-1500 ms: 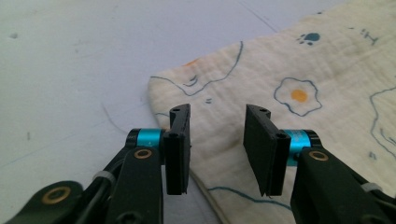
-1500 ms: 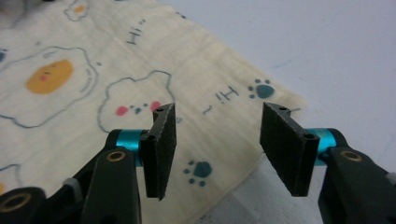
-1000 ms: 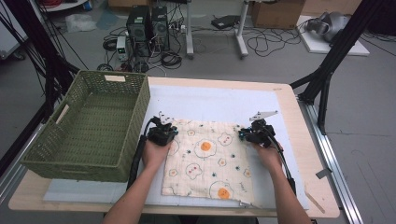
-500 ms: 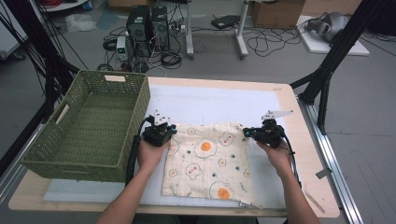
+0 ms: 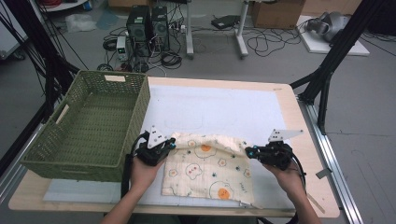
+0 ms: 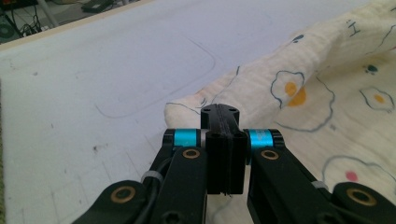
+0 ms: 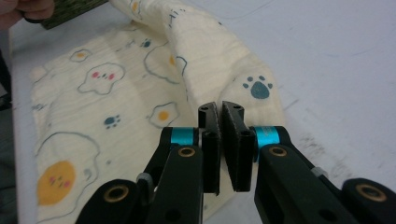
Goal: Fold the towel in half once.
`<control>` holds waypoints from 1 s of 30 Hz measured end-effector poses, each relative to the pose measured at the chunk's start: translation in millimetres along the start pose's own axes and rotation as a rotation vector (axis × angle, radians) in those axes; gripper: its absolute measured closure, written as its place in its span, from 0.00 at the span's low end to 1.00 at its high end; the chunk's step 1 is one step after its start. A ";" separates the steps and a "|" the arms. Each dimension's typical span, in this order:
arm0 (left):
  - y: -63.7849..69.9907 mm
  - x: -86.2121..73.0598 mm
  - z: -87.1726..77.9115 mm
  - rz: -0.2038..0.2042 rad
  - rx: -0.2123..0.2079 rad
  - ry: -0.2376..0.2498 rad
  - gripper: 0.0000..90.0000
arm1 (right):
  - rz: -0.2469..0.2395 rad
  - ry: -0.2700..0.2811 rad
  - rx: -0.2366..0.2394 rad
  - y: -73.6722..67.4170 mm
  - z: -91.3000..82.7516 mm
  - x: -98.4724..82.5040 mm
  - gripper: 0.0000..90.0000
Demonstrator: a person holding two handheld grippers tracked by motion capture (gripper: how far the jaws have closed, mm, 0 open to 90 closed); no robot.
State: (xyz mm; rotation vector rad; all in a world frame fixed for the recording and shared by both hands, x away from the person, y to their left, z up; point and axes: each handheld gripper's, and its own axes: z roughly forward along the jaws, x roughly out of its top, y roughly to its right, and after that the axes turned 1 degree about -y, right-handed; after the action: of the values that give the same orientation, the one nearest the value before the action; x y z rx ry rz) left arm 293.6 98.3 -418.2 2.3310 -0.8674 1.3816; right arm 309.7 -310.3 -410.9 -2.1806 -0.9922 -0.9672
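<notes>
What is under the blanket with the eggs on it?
The blanket lies on a white mat that covers the table. Its far edge is lifted and folding back. Anything beneath the flat part is hidden.

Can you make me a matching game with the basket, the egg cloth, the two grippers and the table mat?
Things:
1. basket
2. cloth
3. left gripper
4. right gripper
5. mat

States:
A. white, lying flat
B. green, standing at the table's left side
C. pinching the cloth's far right corner
D. cream, far edge lifted
E. pinching the cloth's far left corner

Pairs: 1-B, 2-D, 3-E, 4-C, 5-A
</notes>
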 end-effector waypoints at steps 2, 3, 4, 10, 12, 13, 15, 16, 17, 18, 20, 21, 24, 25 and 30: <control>3.7 -5.8 -3.9 0.014 -0.002 -0.008 0.99 | -0.006 -0.006 0.007 -5.4 -1.3 -6.1 0.95; 5.7 -10.1 -6.8 0.016 -0.002 -0.013 0.99 | -0.005 -0.008 0.013 -6.6 -1.4 -8.6 0.95; 7.1 -13.1 -8.6 0.016 -0.005 -0.020 0.99 | -0.003 -0.019 0.019 -9.0 -1.5 -13.1 0.95; 13.0 -26.8 -15.0 0.025 -0.039 -0.061 0.98 | 0.006 -0.080 0.039 -14.7 2.0 -29.8 0.92; 12.2 -27.5 -16.2 0.006 -0.057 -0.067 0.86 | 0.008 -0.073 0.044 -15.8 -1.1 -29.3 0.86; 11.5 -26.6 -17.4 0.002 -0.061 -0.061 0.83 | 0.010 -0.062 0.041 -16.0 -3.8 -27.7 0.83; 10.3 -22.9 -18.3 -0.007 -0.058 -0.050 0.75 | 0.016 -0.024 0.039 -15.1 -9.4 -23.5 0.77; 9.4 -20.7 -18.2 -0.011 -0.062 -0.042 0.72 | 0.017 -0.009 0.035 -14.3 -11.7 -21.1 0.74; 8.4 -18.8 -17.9 -0.005 -0.061 -0.040 0.72 | 0.022 0.002 0.034 -14.0 -13.0 -18.6 0.72; 7.1 -16.4 -16.7 -0.009 -0.061 -0.040 0.70 | 0.028 0.005 0.034 -13.5 -13.2 -16.8 0.69; 4.9 -12.0 -12.1 -0.014 -0.060 -0.045 0.66 | 0.028 0.000 0.030 -11.8 -9.8 -12.1 0.63; 3.8 -11.2 -9.1 -0.018 -0.057 -0.047 0.65 | 0.026 -0.001 0.027 -11.1 -7.0 -10.7 0.61; -0.2 -10.6 1.2 -0.036 -0.052 -0.078 0.59 | 0.029 -0.022 0.032 -7.9 3.1 -8.8 0.58; -1.4 -10.7 4.6 -0.049 -0.053 -0.088 0.57 | 0.027 -0.034 0.032 -7.2 6.5 -8.6 0.57; -4.2 -11.7 15.4 -0.063 -0.098 -0.127 0.72 | 0.026 -0.094 0.052 -3.6 20.0 -9.4 0.66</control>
State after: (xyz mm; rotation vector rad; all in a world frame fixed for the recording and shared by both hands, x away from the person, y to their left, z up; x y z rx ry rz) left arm 302.7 97.4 -435.7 2.3700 -0.8686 1.1502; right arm 310.0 -297.7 -429.4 -2.2073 -1.0188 -0.8241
